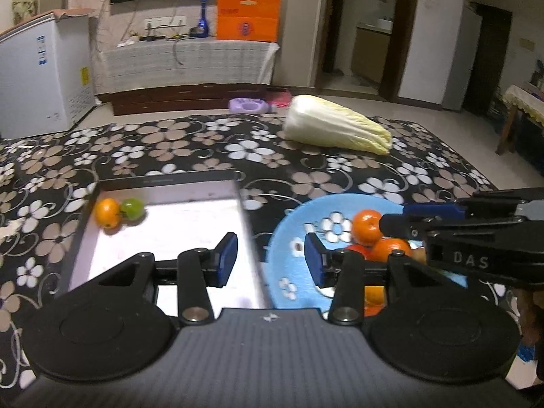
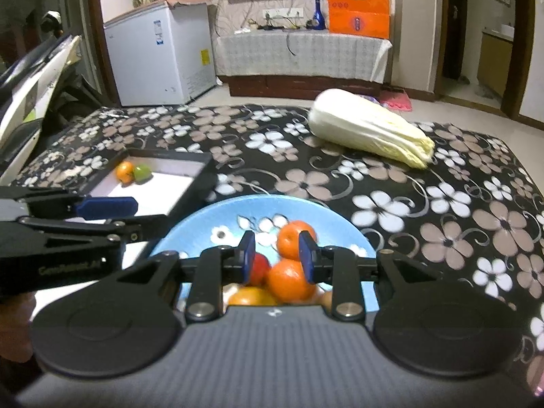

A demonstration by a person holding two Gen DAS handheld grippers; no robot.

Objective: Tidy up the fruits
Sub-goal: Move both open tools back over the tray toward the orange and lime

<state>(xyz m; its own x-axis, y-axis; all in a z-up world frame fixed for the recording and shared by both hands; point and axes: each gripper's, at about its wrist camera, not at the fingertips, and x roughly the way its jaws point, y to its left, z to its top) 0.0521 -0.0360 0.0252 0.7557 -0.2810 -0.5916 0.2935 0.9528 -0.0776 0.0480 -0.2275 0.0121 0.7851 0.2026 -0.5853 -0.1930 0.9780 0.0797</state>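
A blue flowered plate (image 2: 306,209) (image 1: 299,217) holds several oranges (image 2: 292,278) (image 1: 366,226) and a red fruit (image 2: 260,268). A black box with a white floor (image 1: 170,231) (image 2: 163,183) holds an orange (image 1: 107,212) (image 2: 124,171) and a green fruit (image 1: 133,208) (image 2: 142,172) in its far left corner. My left gripper (image 1: 270,260) is open and empty, above the gap between box and plate. My right gripper (image 2: 277,256) is open, hovering just above the oranges on the plate, nothing held. It also shows in the left wrist view (image 1: 408,217).
A napa cabbage (image 1: 335,125) (image 2: 370,129) lies on the flowered tablecloth (image 1: 170,149) behind the plate. Beyond the table stand a white chest freezer (image 2: 163,54), a low cabinet with an orange box (image 1: 248,13) and a blue bottle (image 1: 203,17).
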